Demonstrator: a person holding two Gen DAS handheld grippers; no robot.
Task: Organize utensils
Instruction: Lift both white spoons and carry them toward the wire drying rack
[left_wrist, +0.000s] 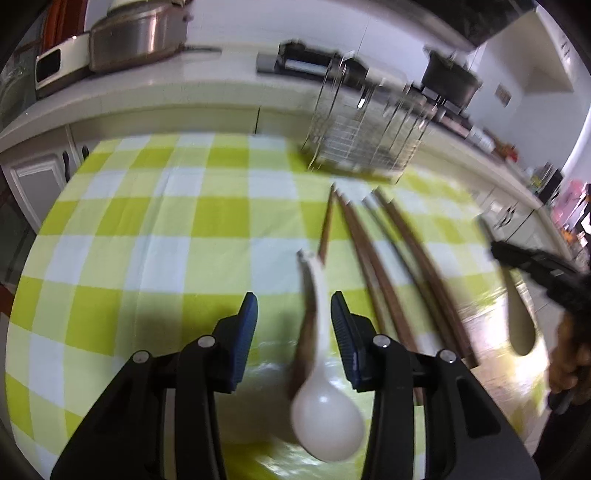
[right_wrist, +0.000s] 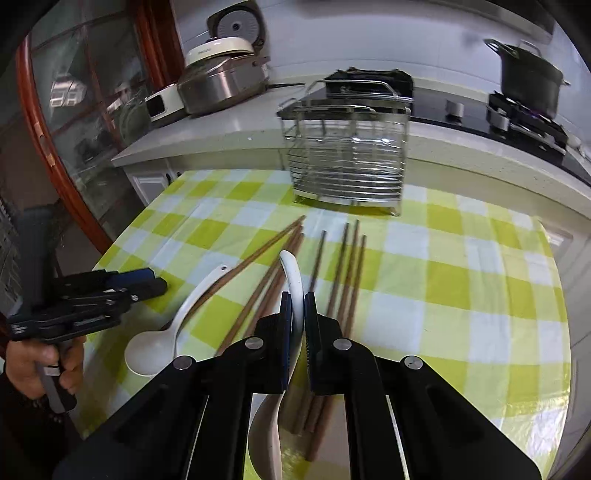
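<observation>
Got the right gripper (right_wrist: 297, 297) clenched on the curved handle of a white spoon (right_wrist: 291, 273), pinched edge-on with the bowl hanging down toward the near edge of the table (right_wrist: 461, 295). Can't tell if the bowl is fully off the cloth or just brushing it.

Over on the other side, got the left gripper (left_wrist: 294, 301) spread wide and gripping nothing, hovering right above the other spoon (left_wrist: 325, 406). Worth noting a chopstick tucked under that spoon, toward the left edge. Loads more chopsticks (right_wrist: 343, 280) scattered across the middle, tips pointing at the wire rack (right_wrist: 347, 158) by the far edge. Nothing visible in the rack yet, so early days for the sorting.

Stuff to worry about, purely my guess:

- Looks glossy and slick, that handle, and gripped well above the heavy end. Could easily swivel or slide out mid-carry, then land on the chopsticks and send them rolling.
- Could clip the rack's raised handle or top rim with the dangling bowl on the way in. Seems light, that rack, so might tip or skid.
- Closing the left one now risks pinching the chopstick along with the spoon, or flicking it off toward the edge.
- Pretty blurry on the left view too, so rushing probably won't help the aim.
</observation>
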